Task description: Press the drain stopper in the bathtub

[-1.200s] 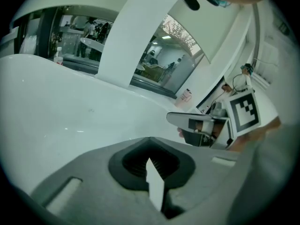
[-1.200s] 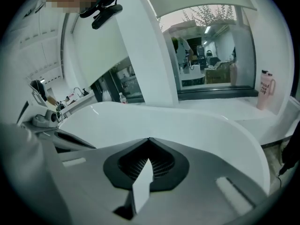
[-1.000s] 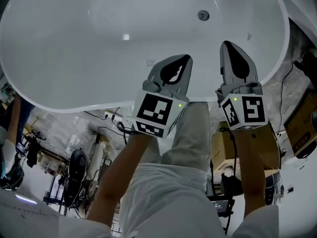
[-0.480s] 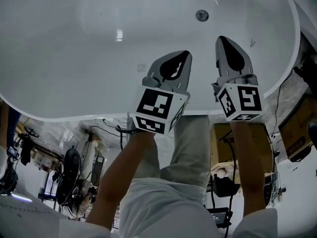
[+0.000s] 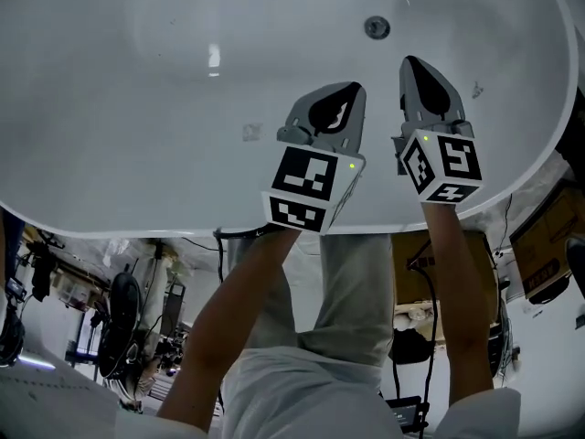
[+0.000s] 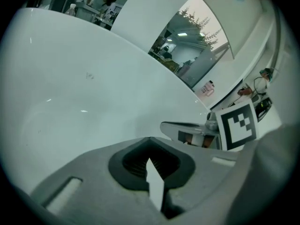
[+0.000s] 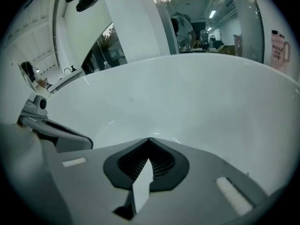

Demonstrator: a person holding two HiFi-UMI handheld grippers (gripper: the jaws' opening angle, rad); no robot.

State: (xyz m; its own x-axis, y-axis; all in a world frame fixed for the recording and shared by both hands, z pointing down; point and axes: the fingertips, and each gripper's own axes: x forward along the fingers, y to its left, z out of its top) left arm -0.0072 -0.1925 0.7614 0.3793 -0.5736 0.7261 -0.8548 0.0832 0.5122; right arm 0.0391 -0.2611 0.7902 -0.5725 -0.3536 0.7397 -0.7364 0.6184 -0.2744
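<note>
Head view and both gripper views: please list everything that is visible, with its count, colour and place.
bathtub: one, white, fills the upper head view
drain stopper: one, silver, tub floor, beyond the right gripper's tip
boxes: two seen, brown, on the floor at right
cup: one, pink, past the tub's far rim
trousers: one pair, white, bottom centre
left hand-held gripper: one, grey, shut, empty, over the tub
right hand-held gripper: one, grey, shut, empty, nearest the stopper

Your tub is smooth, glossy white; the stopper at 12 o'clock looks shiny metal. Your left gripper and right gripper are matt grey plastic.
</note>
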